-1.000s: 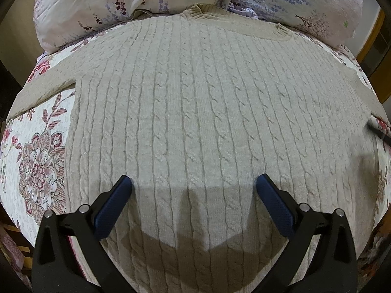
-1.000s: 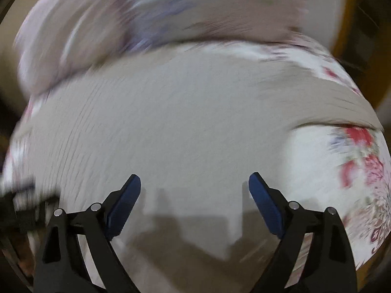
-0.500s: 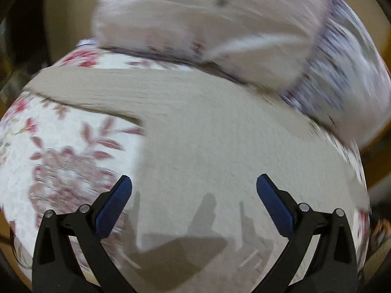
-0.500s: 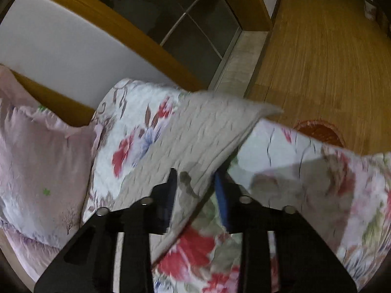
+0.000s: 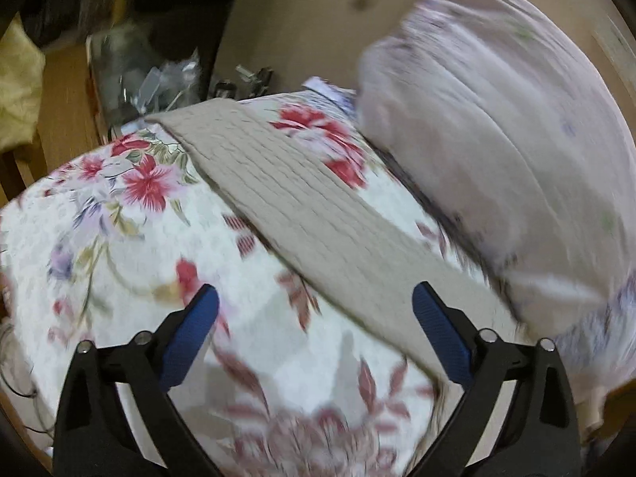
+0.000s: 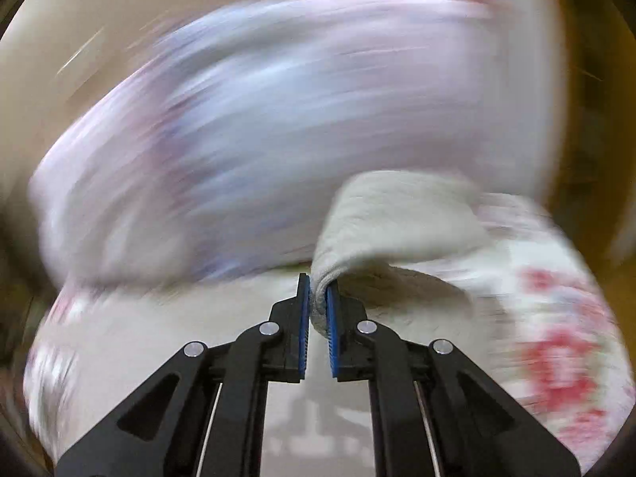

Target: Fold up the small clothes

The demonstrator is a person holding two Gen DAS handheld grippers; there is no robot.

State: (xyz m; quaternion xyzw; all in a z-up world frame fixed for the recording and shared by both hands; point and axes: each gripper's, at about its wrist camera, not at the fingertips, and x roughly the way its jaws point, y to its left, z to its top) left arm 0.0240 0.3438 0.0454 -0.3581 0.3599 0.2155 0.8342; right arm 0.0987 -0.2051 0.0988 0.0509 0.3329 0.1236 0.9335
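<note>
Home bedroom, seen across a made bed
Floral quilted bedspread [image 5: 131, 246] underfoot of the view, plump pale-pink pillow [image 5: 497, 127] against a plain headboard [image 5: 302, 20], cluttered wooden bedside stand [image 5: 71, 91] beyond the mattress edge

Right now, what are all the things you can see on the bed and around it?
sweater sleeve: one, beige cable knit, flat across the bedspread in the left view; a lifted beige knit fold shows in the right view
bedspread: one, white with red and pink flowers, under the sweater
pillow: one, pale pink and lilac, beside the sleeve
clutter: blurred, grey and clear, beyond the bed's edge
headboard: one, tan, behind the pillow
left gripper: one, black with blue pads, open above the bedspread
right gripper: one, black with blue pads, shut on the knit fold
</note>
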